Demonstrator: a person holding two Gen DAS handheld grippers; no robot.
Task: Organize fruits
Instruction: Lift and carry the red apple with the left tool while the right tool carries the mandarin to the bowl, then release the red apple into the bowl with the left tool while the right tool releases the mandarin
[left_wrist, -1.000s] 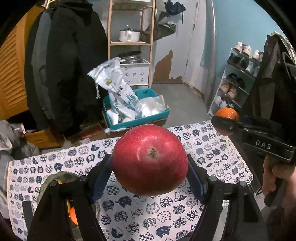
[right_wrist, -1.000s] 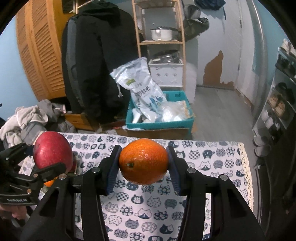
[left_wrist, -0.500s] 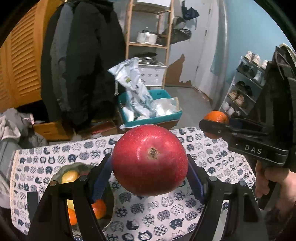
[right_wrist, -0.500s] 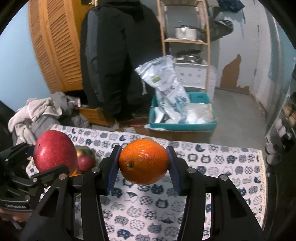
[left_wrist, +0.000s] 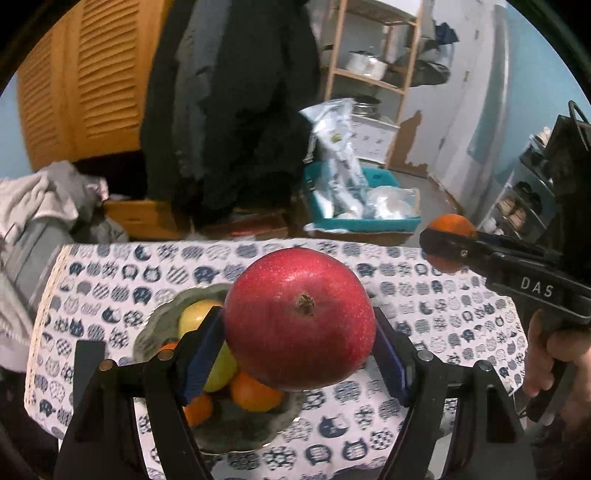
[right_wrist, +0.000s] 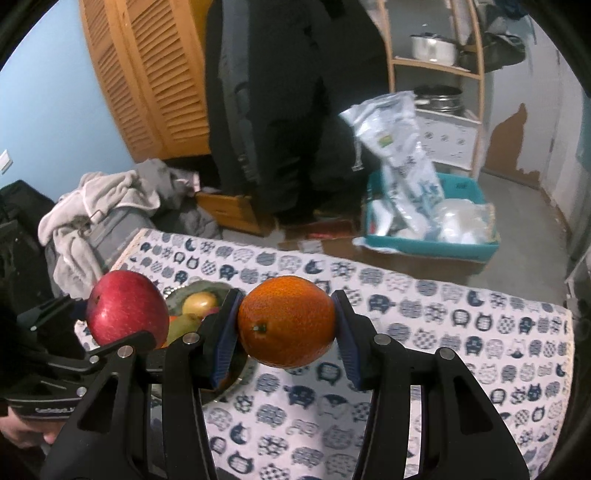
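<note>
Above the bowl (left_wrist: 162, 321), left tongs (left_wrist: 299, 350) clamp apple (left_wrist: 299, 317), right tongs (right_wrist: 286, 332) clamp orange (right_wrist: 286, 321)

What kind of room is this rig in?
Likely a lived-in home entry or storage room: dark coats hanging by a louvered door, a shoe rack, and a wooden shelf with pots.

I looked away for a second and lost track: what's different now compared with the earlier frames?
Both hands swung toward the metal bowl of fruit, which slid into fuller view under the left gripper. Nothing was taken or released: it still clamps the red apple, and the right gripper still clamps the orange, over the cat-print tablecloth.
</note>
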